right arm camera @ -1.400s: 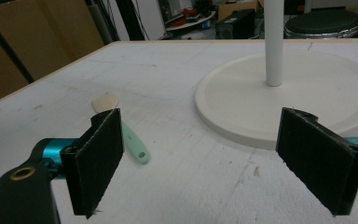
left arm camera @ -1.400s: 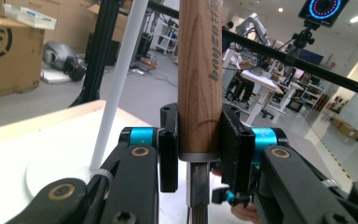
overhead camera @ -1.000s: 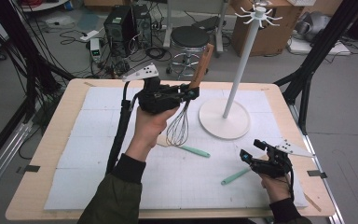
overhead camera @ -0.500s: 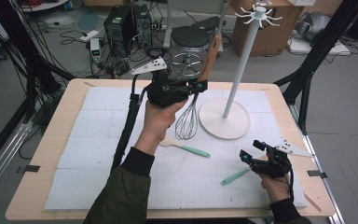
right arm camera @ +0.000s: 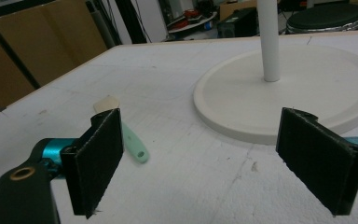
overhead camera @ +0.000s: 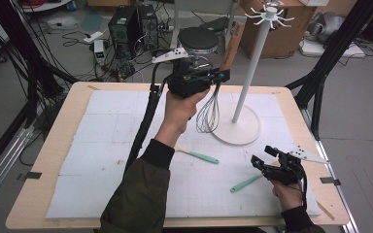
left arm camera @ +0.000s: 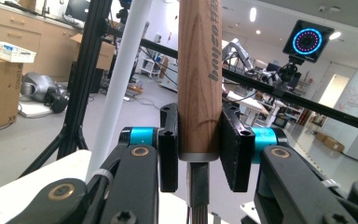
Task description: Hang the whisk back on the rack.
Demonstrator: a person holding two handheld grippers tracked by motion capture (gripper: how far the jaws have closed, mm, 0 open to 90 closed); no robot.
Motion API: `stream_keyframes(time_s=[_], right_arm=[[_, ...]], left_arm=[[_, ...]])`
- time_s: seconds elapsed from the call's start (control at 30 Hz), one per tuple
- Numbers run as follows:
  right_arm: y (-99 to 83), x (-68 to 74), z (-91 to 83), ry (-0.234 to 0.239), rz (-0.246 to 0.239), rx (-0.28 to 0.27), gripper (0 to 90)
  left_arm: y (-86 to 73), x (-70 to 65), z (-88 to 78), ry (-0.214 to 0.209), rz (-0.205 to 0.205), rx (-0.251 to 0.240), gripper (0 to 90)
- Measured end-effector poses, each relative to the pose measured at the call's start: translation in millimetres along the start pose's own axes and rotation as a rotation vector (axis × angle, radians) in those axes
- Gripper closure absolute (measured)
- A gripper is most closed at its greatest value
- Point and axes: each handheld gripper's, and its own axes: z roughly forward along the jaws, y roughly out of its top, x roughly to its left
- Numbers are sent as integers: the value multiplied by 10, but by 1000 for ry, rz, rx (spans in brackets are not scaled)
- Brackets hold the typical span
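Worktop [overhead camera: 68, 145]: stand [overhead camera: 246, 82] at far right side, hooks at top bare. Whisk [overhead camera: 209, 114] lifted clear of worktop, hung wires-down just beside stand pole; hanging judged not yet done. Left gripper [overhead camera: 222, 76]: jaws clamped on whisk's wooden handle. Right gripper [overhead camera: 263, 157]: jaws wide apart, nothing held, low over worktop. Two spatulas [overhead camera: 199, 156] left lying on worktop.

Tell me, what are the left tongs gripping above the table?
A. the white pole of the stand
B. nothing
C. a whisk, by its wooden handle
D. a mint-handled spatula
C: the left tongs clamp the wooden handle of the whisk, whose wire loops hang down beside the white stand in the high view.
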Motion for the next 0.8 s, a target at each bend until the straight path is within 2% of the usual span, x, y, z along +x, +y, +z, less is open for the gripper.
stream_keyframes(time_s=[0.17, 0.4, 0.67, 0.8], right_arm=[[-10, -29, -30, -6, 6, -5, 142], [-16, -52, -62, -5, 18, -12, 140], [-21, -68, -71, -3, 26, -17, 138], [-23, -71, -70, 0, 27, -22, 137]], left_arm=[[51, 35, 94, -16, -5, 14, 713], [124, 52, 235, -9, 2, 29, 713], [100, 123, 315, -10, -2, 39, 713], [100, 199, 327, -11, -30, 29, 713]])
